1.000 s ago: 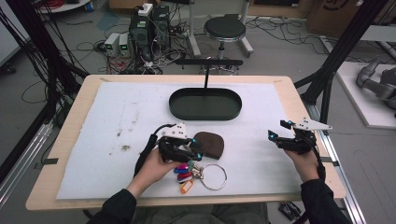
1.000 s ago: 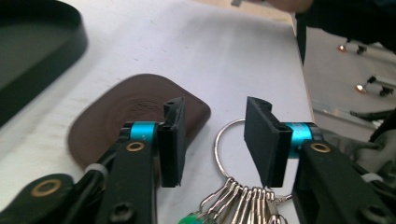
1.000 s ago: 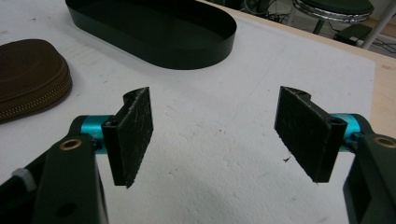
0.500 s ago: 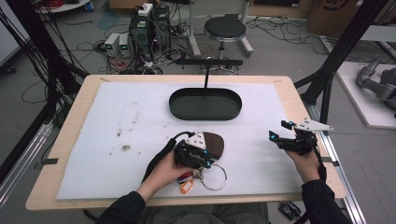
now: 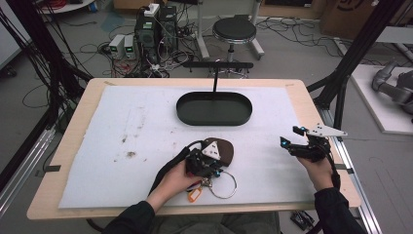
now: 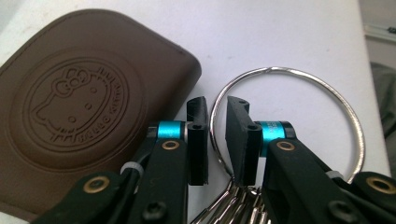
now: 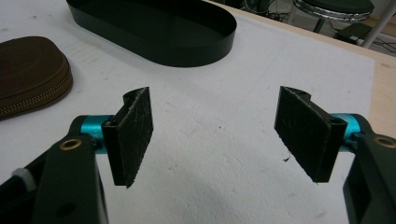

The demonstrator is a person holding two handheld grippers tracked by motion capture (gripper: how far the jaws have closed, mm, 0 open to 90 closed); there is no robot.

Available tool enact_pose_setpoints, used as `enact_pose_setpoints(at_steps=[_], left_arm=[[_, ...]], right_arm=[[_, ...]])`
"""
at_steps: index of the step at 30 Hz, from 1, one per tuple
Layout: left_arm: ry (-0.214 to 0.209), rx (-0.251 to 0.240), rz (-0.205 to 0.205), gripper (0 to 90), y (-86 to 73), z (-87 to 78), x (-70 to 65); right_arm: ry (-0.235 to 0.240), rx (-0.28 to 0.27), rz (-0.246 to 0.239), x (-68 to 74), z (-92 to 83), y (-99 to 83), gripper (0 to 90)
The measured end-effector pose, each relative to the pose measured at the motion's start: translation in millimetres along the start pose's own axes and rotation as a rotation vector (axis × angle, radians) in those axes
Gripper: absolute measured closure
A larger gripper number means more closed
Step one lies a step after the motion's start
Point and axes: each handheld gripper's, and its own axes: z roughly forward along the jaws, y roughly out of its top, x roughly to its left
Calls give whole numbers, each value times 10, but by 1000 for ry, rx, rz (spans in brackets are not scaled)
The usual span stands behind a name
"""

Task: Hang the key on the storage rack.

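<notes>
Left tool (image 6: 216, 135) has just been closing, its jaws straddling the key ring (image 6: 299, 112) without clamping; right tool (image 7: 224, 135) gapes above the white-matted bench (image 5: 146, 122).

A grey floor (image 5: 292, 58) lies behind the wooden table (image 5: 302, 97), with a round black stool (image 5: 234, 29), tangled cables (image 5: 97, 48) and electronic boxes (image 5: 156, 27).

We see wide bare mat (image 5: 122, 146) along the tabletop's left edge and toward its near-left corner. The black oval tray (image 5: 214, 108) blocks the middle of the far edge. The brown pouch (image 5: 225, 150) and key ring (image 5: 223, 184) crowd the near middle. Between them and the right edge, open mat lies under the right gripper (image 7: 215, 135), its jaws wide apart.
</notes>
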Motion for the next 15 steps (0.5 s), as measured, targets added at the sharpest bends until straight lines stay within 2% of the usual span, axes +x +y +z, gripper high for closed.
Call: enact_pose_setpoints(at_steps=[7, 12, 15], left_arm=[[12, 37, -12, 743, 10, 42, -13], [37, 48, -5, 780, 27, 51, -46], [58, 52, 24, 830, 38, 57, -99]], right_arm=[[1, 1, -3, 1, 10, 3, 284], [5, 4, -2, 12, 17, 5, 284], [6, -1, -6, 14, 20, 6, 285]])
